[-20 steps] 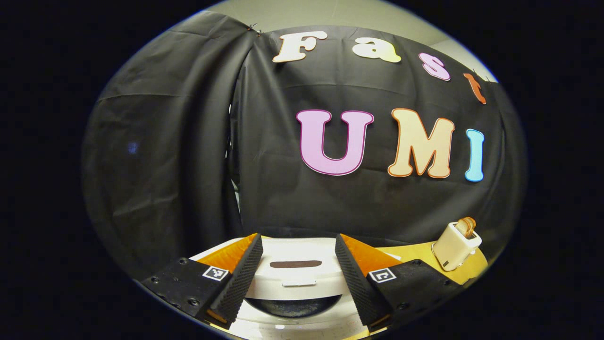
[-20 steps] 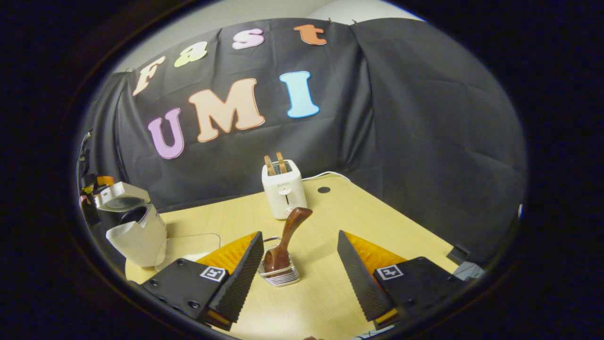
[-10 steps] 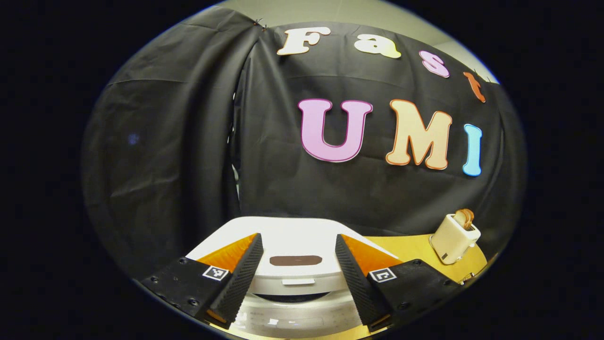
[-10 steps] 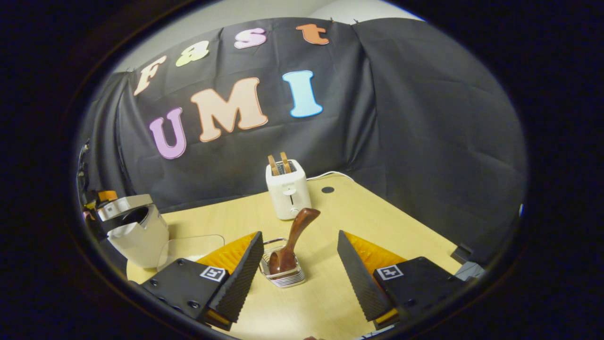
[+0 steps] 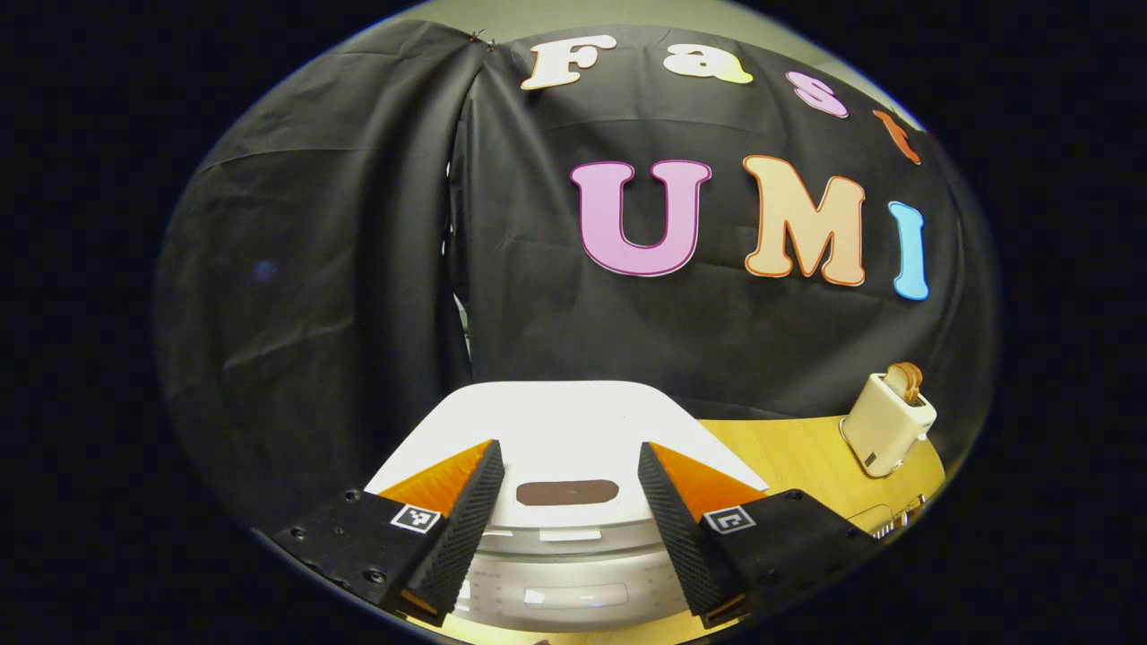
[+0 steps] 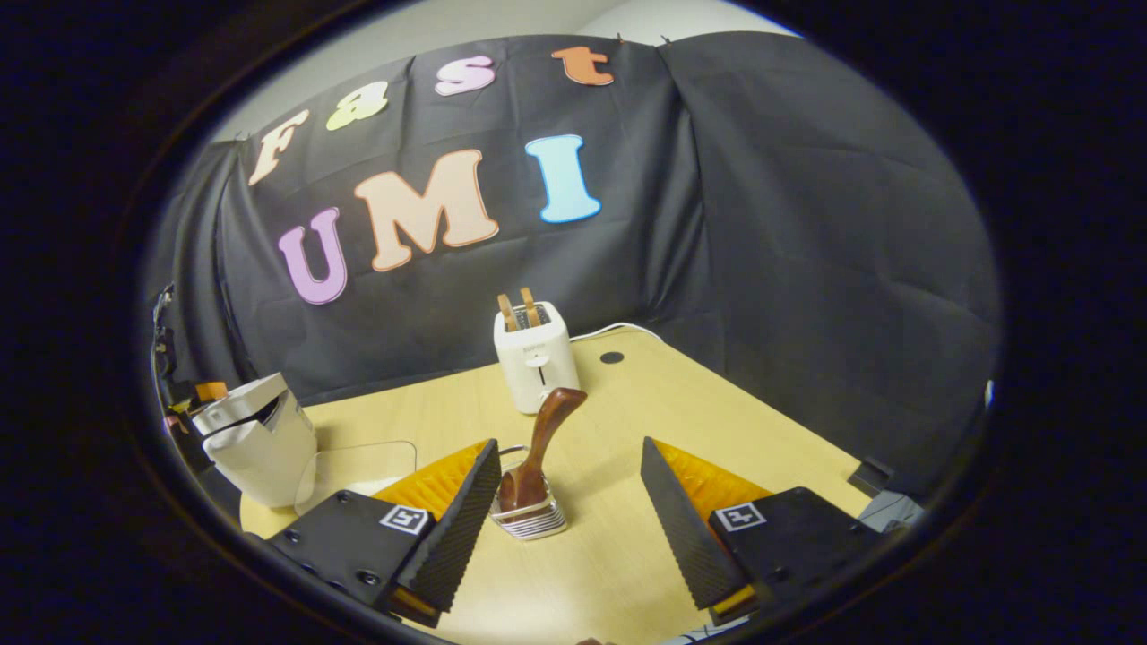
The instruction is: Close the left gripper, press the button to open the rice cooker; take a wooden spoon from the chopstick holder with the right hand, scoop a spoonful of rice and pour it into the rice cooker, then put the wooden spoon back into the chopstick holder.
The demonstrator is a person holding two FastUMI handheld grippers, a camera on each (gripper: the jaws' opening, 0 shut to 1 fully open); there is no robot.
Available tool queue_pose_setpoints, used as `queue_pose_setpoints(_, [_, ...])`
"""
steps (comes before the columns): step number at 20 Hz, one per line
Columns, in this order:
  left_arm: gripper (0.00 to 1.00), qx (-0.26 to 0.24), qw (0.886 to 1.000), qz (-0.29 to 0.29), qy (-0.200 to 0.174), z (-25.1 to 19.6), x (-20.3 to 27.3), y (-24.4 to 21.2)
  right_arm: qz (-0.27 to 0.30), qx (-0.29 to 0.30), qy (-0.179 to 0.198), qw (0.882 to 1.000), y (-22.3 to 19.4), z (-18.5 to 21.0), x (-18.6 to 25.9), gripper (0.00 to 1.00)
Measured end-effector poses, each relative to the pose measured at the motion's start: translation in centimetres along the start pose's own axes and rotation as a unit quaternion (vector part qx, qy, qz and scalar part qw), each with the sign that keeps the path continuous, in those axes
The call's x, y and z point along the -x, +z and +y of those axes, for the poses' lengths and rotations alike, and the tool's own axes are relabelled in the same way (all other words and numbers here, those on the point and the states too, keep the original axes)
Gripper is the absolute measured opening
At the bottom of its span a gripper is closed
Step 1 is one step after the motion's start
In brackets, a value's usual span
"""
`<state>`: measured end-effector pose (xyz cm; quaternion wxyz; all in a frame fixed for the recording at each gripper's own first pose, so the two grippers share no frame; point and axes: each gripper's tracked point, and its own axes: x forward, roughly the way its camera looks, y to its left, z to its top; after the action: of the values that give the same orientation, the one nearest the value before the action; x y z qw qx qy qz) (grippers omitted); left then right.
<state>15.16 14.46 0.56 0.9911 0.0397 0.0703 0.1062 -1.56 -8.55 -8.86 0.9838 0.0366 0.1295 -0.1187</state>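
The right gripper point(image 6: 571, 502), jaws wide apart and empty, has the wooden spoon point(image 6: 538, 452) just ahead between them, handle leaning up-right from the chopstick holder point(image 6: 529, 520), the rice cooker point(image 6: 255, 439) far left.

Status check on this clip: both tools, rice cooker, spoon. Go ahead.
Left tool open, over rice cooker. Right tool open, empty, facing wooden spoon in chopstick holder. Path unobstructed.

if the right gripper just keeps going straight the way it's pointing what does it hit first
Most likely the wooden spoon standing in the chopstick holder, which sits between the open right gripper and the toaster farther back. Depth is hard to judge.
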Motion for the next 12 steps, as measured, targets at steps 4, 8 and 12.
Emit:
queue_pose_setpoints(4, [0.9, 0.002, 1.0, 0.022, 0.003, 0.1, -0.3, -2.0, 0.0, -0.006, -0.004, 1.0, -0.2, -0.9, 0.4, 0.99])
queue_pose_setpoints(8, [0.92, -0.004, 0.999, 0.037, 0.01, -0.1, -0.3, -3.3, 0.001, -0.005, -0.006, 1.0, -0.2, -1.5, 0.7, 0.99])
queue_pose_setpoints(12, [0.93, 0.001, 0.999, 0.027, 0.022, 0.1, -0.2, -3.7, 0.001, -0.008, -0.007, 1.0, -0.4, -2.1, 1.0, 0.99])
